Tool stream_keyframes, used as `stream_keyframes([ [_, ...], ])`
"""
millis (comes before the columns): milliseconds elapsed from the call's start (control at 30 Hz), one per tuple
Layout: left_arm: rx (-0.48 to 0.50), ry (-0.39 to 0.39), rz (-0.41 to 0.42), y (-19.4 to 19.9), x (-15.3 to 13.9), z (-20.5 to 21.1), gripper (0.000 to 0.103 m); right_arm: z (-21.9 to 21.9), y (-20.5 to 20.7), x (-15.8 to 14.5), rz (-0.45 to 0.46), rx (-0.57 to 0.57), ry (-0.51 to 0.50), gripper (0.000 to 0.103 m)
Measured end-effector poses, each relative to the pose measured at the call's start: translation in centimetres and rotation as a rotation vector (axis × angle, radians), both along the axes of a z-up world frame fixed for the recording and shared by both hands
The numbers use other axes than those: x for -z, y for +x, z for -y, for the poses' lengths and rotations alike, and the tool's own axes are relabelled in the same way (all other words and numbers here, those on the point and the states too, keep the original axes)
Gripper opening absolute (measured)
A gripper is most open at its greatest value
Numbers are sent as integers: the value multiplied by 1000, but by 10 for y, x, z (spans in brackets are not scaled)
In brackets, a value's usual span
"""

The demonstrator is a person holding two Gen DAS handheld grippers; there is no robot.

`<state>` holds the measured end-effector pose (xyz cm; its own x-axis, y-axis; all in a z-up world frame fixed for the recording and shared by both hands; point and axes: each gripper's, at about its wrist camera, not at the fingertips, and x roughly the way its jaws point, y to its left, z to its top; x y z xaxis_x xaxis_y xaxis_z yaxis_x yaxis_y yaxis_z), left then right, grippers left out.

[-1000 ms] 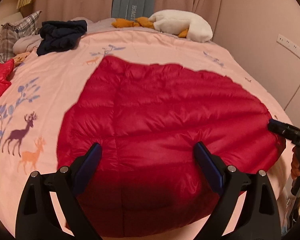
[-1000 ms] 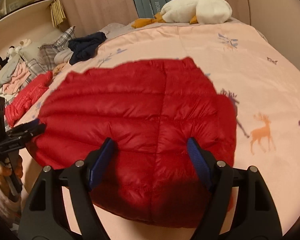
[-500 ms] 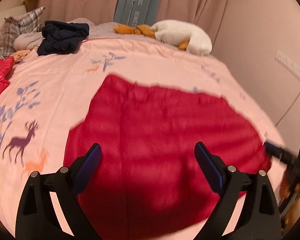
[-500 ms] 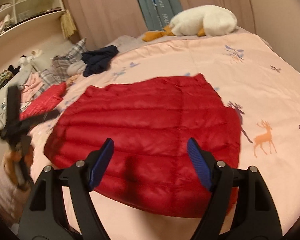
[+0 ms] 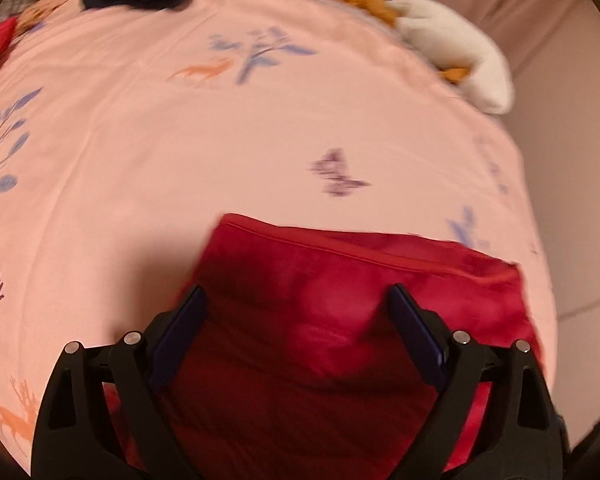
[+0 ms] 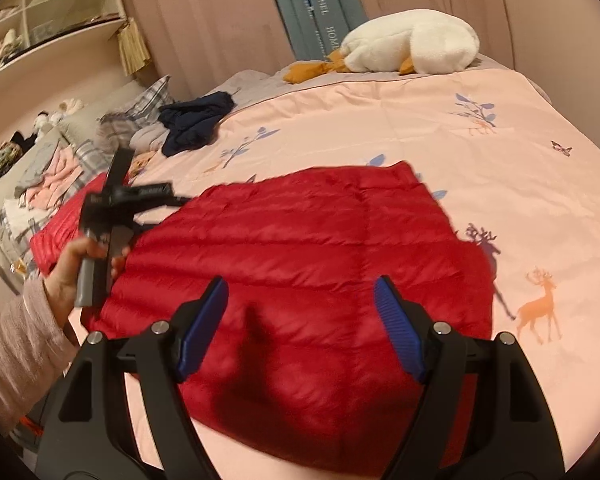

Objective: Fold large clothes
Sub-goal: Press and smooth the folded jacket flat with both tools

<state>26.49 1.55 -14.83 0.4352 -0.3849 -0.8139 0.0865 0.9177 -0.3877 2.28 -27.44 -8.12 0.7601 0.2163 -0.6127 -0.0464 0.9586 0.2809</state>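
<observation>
Both tongs apart, empty: left tongs (image 5: 296,328), right tongs (image 6: 300,320).
Left view now swung to red jacket's (image 6: 320,264) far edge, lower centre; jacket flat on bed (image 6: 520,140), next fold pending.

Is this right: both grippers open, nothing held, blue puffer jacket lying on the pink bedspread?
One error: the puffer jacket is red, not blue, as the right wrist view shows. The rest holds: left gripper and right gripper are open and empty, jacket on the pink bedspread.
</observation>
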Motion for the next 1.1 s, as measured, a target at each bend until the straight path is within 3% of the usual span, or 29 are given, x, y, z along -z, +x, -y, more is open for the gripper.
stream_keyframes([
  [67, -34, -40, 3, 3, 2, -13, 93, 7, 13, -4, 1, 21, 1, 77],
  [233, -130, -12, 55, -3, -10, -49, 93, 22, 55, -1, -36, 59, 26, 77],
  [333, -92, 11, 161, -29, -33, -61, 93, 22, 72, 8, -49, 68, 23, 77],
  [433, -22, 44, 234, -58, -46, -59, 93, 22, 89, 33, -125, 76, 19, 77],
  [600, 80, 146, 250, -94, -28, -40, 93, 25, 95, 47, -159, 74, 48, 78],
  [700, 64, 164, 241, -98, -21, -41, 93, 24, 86, 33, -147, 90, 50, 77],
  [900, 65, 189, 328, -135, -50, -37, 93, 9, 31, -2, -29, 44, -16, 77],
  [1100, 76, 179, 379, -178, -65, -32, 93, 1, -11, -1, -20, 30, -16, 77],
])
